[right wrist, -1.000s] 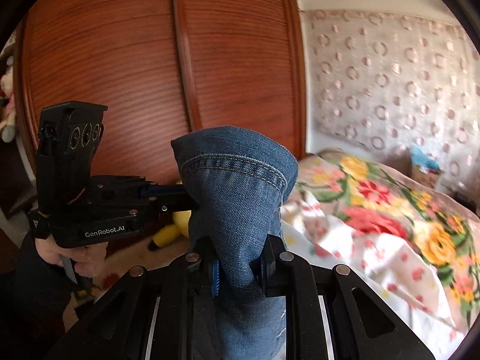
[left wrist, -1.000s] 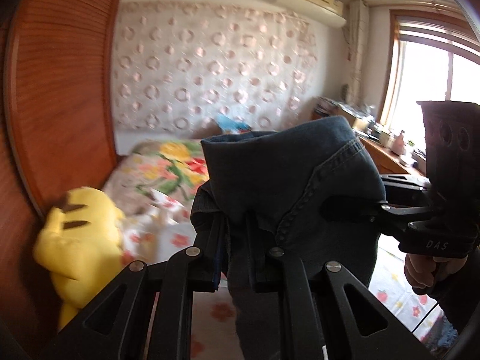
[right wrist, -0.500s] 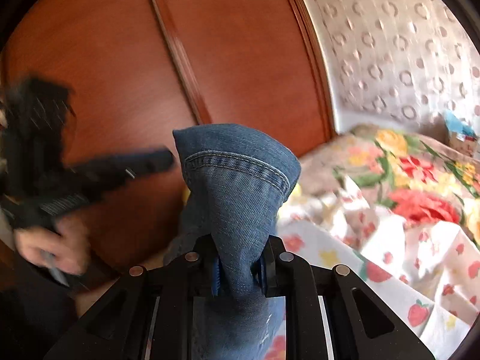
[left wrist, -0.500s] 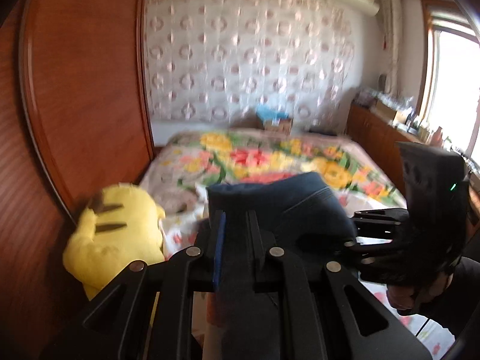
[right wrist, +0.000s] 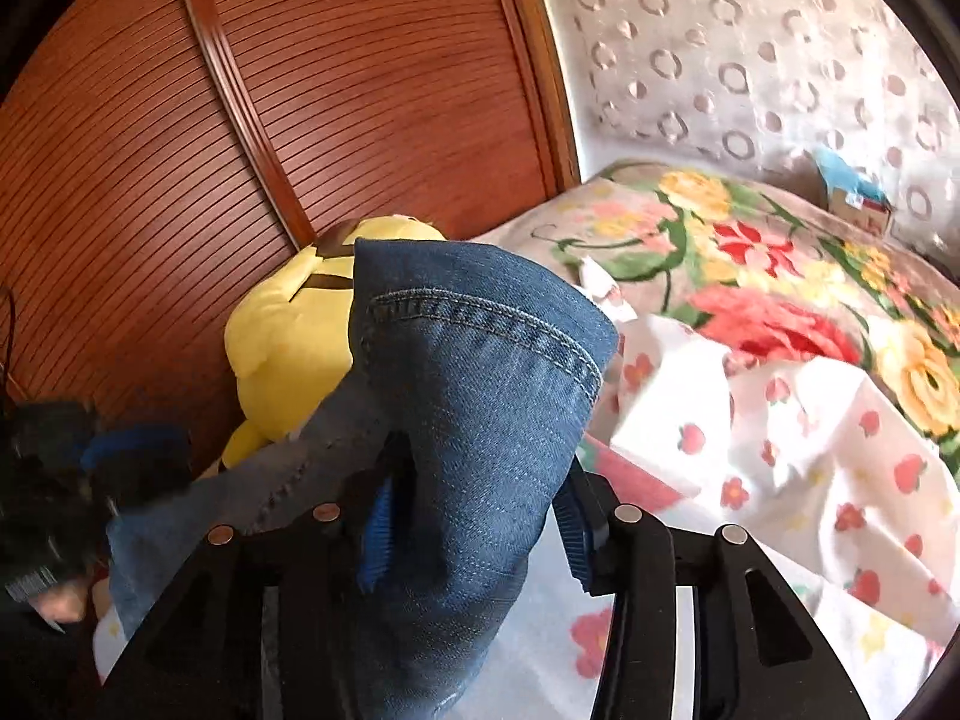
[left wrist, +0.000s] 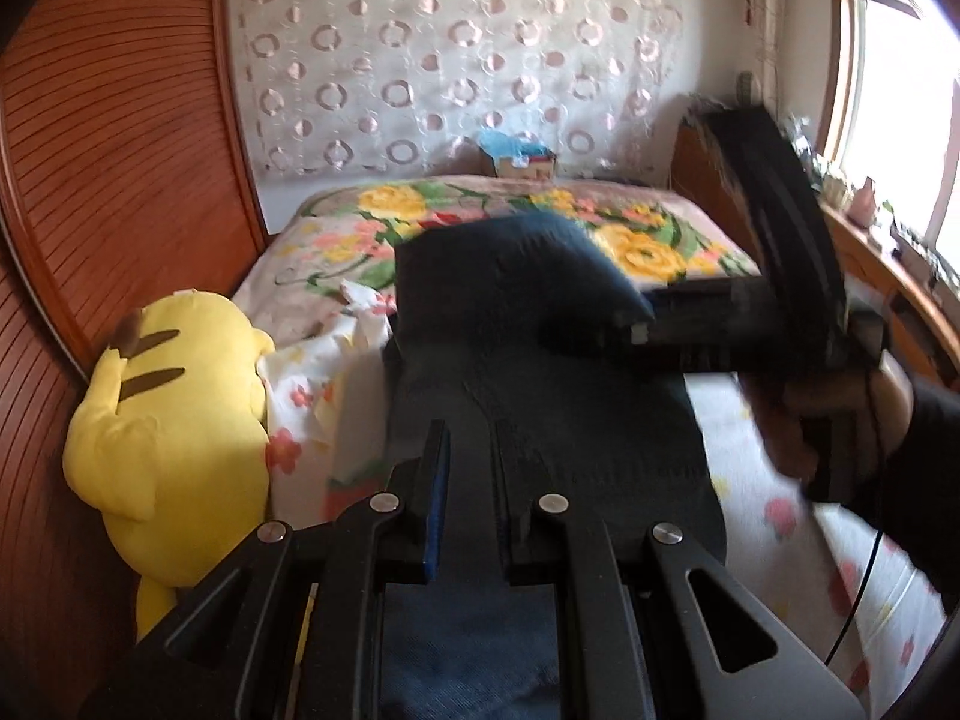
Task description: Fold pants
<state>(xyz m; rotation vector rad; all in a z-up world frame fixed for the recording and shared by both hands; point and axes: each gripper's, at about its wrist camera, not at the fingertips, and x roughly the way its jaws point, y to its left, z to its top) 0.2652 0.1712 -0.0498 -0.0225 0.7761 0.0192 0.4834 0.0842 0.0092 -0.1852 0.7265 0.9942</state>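
Note:
Blue denim pants (left wrist: 516,360) hang over the bed, held by both grippers. My left gripper (left wrist: 468,468) is shut on the dark denim, which drapes over its fingers. My right gripper (right wrist: 474,510) has its jaws parted around a hemmed pant leg end (right wrist: 474,372) that still sits between the blue pads. The right gripper also shows blurred in the left wrist view (left wrist: 774,276), at the denim's right edge. The left gripper shows blurred at the lower left of the right wrist view (right wrist: 54,492).
A bed with a floral blanket (left wrist: 528,210) and a white flowered sheet (right wrist: 780,450) lies below. A yellow plush toy (left wrist: 174,420) sits against the wooden wardrobe (right wrist: 300,108). A box (left wrist: 522,159) stands at the headboard. A wooden desk (left wrist: 888,264) runs under the window.
Both grippers have lowered the pants toward the bed and tilted down. The right gripper's jaws have widened around the hem. The left gripper has swung lower left in the right view.

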